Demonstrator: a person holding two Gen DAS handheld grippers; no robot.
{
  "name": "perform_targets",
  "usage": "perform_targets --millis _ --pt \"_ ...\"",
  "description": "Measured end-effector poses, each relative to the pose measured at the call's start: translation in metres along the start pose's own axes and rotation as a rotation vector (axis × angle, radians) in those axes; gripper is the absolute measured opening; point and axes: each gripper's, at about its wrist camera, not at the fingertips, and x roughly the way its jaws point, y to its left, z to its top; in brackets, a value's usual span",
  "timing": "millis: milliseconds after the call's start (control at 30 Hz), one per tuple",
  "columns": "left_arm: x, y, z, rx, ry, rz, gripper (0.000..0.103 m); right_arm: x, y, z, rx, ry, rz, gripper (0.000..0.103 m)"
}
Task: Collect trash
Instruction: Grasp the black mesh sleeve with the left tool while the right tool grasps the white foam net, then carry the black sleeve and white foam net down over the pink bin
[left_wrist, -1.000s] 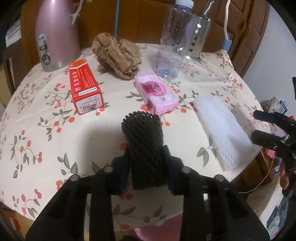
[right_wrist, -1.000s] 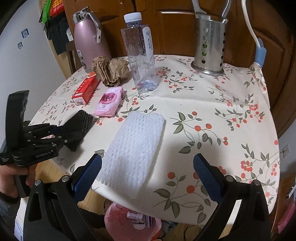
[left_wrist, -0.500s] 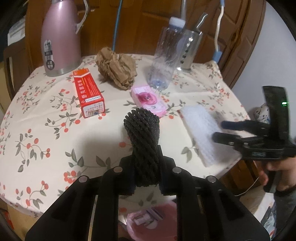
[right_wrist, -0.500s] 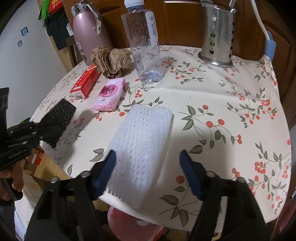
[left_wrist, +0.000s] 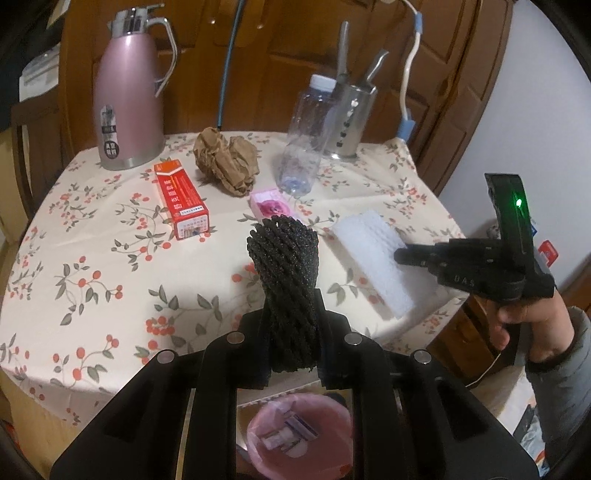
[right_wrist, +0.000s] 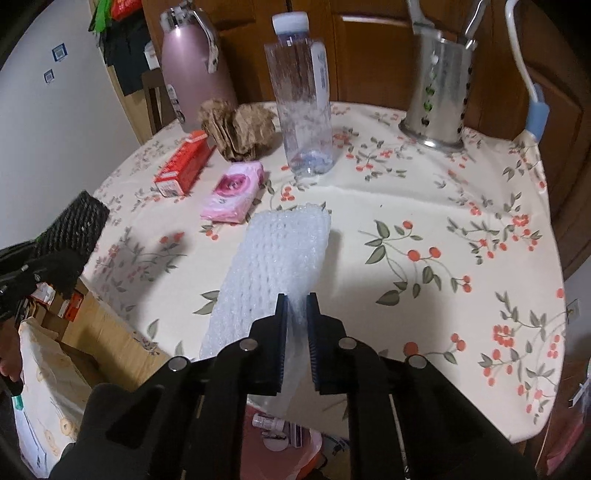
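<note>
A black foam net sleeve (left_wrist: 284, 251) stands up between the pads of my left gripper (left_wrist: 291, 301), which is shut on its lower part and holds it above the table's near edge. A white foam net (left_wrist: 369, 243) lies flat at the table's right front edge. In the right wrist view my right gripper (right_wrist: 297, 299) is closing its jaws on the near end of this white net (right_wrist: 280, 251), and the blue pads pinch it. A pink bin (left_wrist: 255, 443) with some trash inside sits on the floor below the table edge.
On the flowered tablecloth (left_wrist: 92, 266) lie a red box (left_wrist: 183, 203), crumpled brown paper (left_wrist: 225, 162) and a pink tissue pack (left_wrist: 269, 205). Behind them stand a pink thermos (left_wrist: 125, 110), a clear bottle (left_wrist: 306, 136) and a steel utensil holder (left_wrist: 349, 118). Cardboard boxes (right_wrist: 92, 332) sit at left.
My left gripper has lifted the black net up and back off the table. My right gripper's jaws went from wide open to pinched on the white net's near end.
</note>
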Motion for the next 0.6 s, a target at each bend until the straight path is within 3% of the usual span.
perform_targets --millis 233,600 --pt "-0.025 -0.010 -0.014 0.003 -0.023 -0.025 0.018 -0.049 0.013 -0.011 -0.026 -0.072 0.010 0.010" --pt "-0.056 -0.026 -0.050 0.000 -0.028 -0.055 0.018 -0.123 0.031 -0.057 -0.059 -0.147 0.029 0.010"
